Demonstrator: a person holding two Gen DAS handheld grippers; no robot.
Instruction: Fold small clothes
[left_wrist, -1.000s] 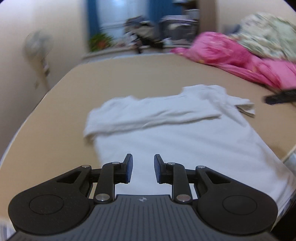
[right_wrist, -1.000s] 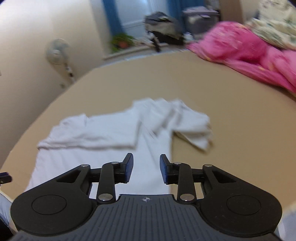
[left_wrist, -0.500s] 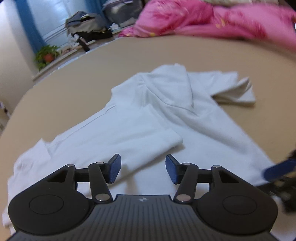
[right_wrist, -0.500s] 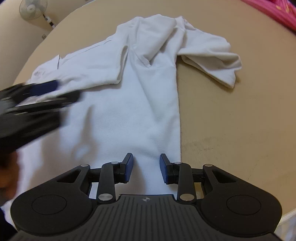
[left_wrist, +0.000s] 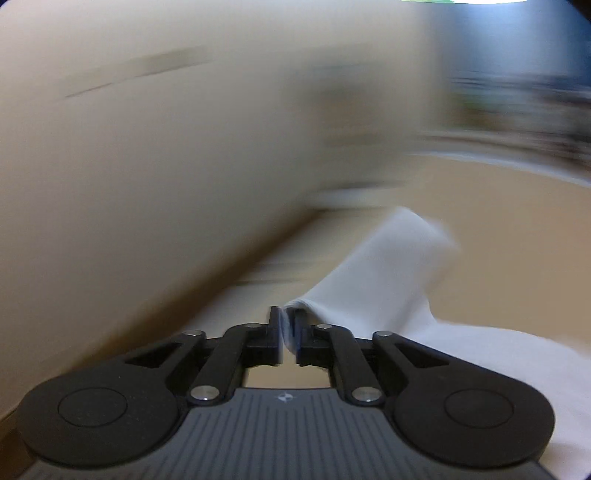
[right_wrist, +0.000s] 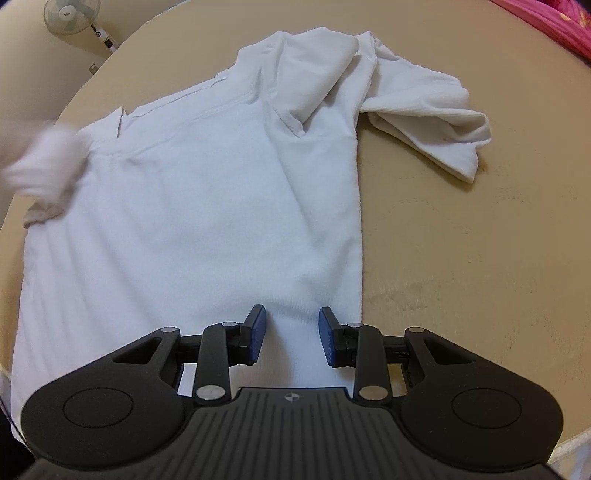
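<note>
Two grippers are working: the left gripper (left_wrist: 289, 334) is closing on the white shirt's (right_wrist: 207, 206) sleeve; the right gripper (right_wrist: 291, 334) is hovering part-open just above its hem.

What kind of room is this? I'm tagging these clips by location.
Most likely a bedroom at home. A white shirt lies spread on a wide tan bed-like surface, pink bedding is bunched at its far edge, and a standing fan sits by the wall.
</note>
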